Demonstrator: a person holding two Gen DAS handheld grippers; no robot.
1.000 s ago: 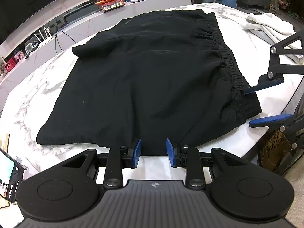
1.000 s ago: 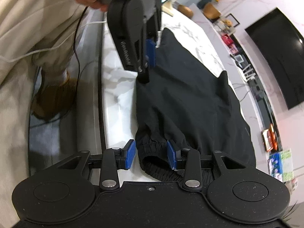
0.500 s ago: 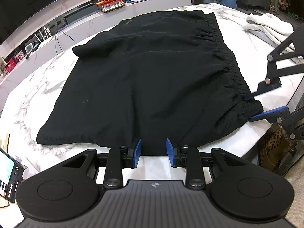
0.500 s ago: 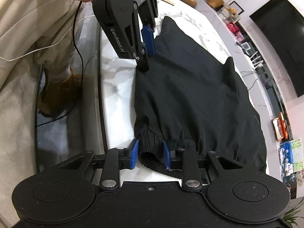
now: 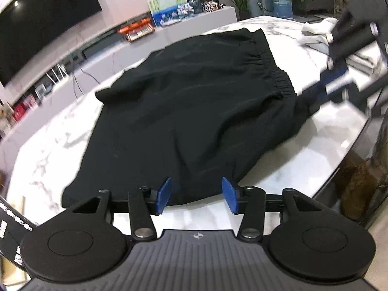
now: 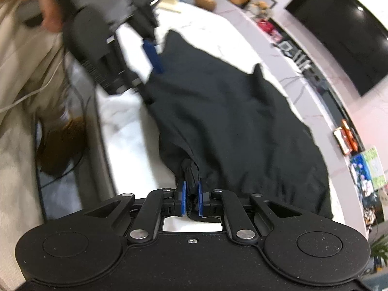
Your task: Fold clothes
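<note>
Jaws first: our right gripper (image 6: 191,200) pinches a bunched corner of the black shorts (image 5: 194,111) at the waistband, blue pads pressed tight on the cloth. Our left gripper (image 5: 196,195) has its pads spread wide, the near hem of the shorts lying between them; whether they touch the cloth is hard to tell through the blur. Most of the shorts lie flat on the marble table (image 5: 303,150), and white folded cloth (image 5: 315,34) sits well beyond the waistband.
</note>
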